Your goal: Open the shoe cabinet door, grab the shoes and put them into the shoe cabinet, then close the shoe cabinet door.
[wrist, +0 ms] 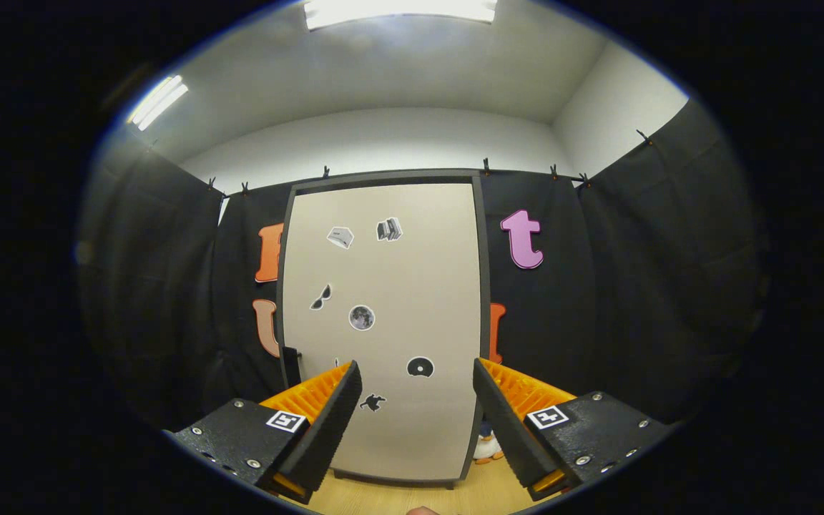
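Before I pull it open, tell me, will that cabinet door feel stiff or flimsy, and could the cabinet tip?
The shoe cabinet door looks like a flat rigid panel, so probably stiff. The cabinet is tall and narrow, so a hard pull might rock it. The hand-held gripper is open, fingers short of the door.
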{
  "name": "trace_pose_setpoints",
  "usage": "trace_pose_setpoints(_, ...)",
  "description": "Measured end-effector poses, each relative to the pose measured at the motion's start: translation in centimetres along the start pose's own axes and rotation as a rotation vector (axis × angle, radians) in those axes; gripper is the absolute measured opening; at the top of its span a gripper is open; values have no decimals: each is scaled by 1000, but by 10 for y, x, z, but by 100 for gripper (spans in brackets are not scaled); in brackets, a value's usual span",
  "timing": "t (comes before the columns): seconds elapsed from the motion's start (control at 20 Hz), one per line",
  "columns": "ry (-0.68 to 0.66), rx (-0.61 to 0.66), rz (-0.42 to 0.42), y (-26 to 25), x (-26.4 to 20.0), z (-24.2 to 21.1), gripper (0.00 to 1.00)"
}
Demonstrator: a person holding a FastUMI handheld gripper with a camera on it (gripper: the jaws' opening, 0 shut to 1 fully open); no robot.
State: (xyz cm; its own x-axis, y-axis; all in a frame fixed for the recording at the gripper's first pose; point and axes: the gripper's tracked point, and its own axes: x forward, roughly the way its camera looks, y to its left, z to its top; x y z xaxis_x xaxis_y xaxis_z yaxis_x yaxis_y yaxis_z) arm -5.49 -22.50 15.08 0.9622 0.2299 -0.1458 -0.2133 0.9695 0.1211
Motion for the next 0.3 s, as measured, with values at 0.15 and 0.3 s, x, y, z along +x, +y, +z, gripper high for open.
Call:
trace_pose_setpoints(0.15,-9,5,2,-1,-2,2,97)
trace_pose_setpoints(0.3,-16,-3,-6,-4,-2,4,96)
